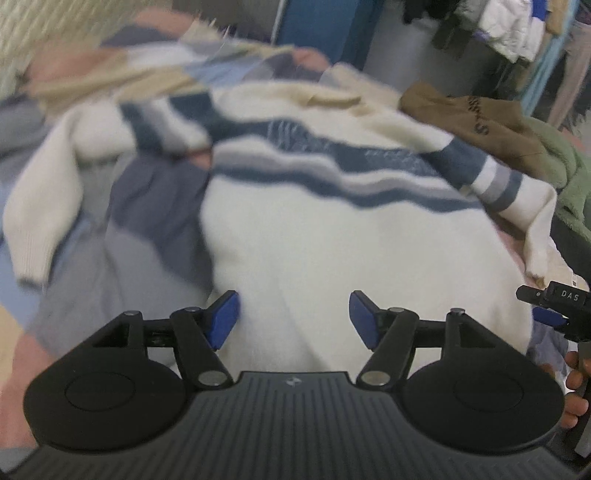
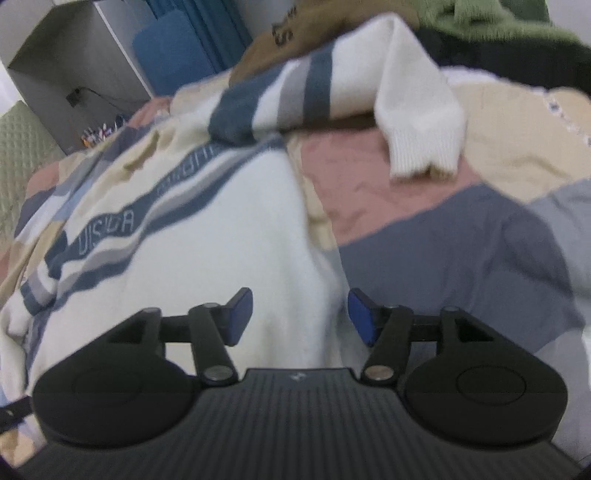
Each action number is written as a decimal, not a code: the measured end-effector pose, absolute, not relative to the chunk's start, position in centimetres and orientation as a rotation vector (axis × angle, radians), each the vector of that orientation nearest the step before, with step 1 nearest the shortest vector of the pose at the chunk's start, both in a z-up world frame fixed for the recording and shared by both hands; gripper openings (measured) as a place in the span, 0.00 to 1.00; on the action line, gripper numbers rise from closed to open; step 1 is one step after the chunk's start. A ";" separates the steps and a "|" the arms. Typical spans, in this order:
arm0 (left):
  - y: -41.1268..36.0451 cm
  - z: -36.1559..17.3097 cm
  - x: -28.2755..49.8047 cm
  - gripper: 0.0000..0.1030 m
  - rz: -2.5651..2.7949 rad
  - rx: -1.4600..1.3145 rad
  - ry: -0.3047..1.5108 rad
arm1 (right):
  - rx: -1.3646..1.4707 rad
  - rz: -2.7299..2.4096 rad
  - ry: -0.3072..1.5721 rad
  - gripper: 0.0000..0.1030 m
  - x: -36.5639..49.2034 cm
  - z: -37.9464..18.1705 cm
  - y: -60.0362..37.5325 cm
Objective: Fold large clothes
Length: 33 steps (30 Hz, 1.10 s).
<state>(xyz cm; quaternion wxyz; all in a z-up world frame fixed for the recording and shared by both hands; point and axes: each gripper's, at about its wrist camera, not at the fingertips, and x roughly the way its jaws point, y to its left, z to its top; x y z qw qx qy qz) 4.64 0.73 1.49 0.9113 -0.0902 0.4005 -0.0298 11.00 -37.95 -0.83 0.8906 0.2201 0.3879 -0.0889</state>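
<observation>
A large white sweater (image 1: 314,236) with blue and grey stripes lies spread on a patchwork bed cover (image 1: 147,206). My left gripper (image 1: 293,317) is open and empty just above the sweater's white lower part. Its left sleeve (image 1: 40,206) hangs out to the left, its right sleeve (image 1: 491,181) lies folded to the right. In the right wrist view my right gripper (image 2: 300,315) is open and empty over the sweater's (image 2: 207,236) right edge, with the striped sleeve (image 2: 406,96) ahead. The right gripper also shows at the left wrist view's right edge (image 1: 554,306).
A brown garment (image 1: 476,122) and a green fleece (image 1: 565,177) lie at the bed's far right. The bed cover (image 2: 461,236) has pink, grey and beige patches. Clothes hang on a rack (image 1: 517,29) in the back. A grey cabinet (image 2: 74,70) stands behind the bed.
</observation>
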 end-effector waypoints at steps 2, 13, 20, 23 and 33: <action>-0.3 2.6 4.6 0.70 -0.069 -0.154 0.768 | 0.431 -0.178 0.770 0.58 10.8 -0.2 -37.7; -4.5 2.1 6.8 0.77 -0.198 -0.100 0.665 | 0.308 -0.090 0.600 0.58 10.6 1.9 -35.5; -3.7 -2.7 9.2 0.77 -0.193 -0.115 0.701 | 0.286 -0.064 0.599 0.58 11.3 2.1 -35.2; -3.3 -3.9 9.6 0.77 -0.195 -0.108 0.722 | 0.299 -0.093 0.617 0.58 12.4 2.3 -36.0; -2.6 -5.0 9.8 0.77 -0.211 -0.135 0.765 | 0.289 -0.219 0.624 0.58 18.4 3.5 -43.0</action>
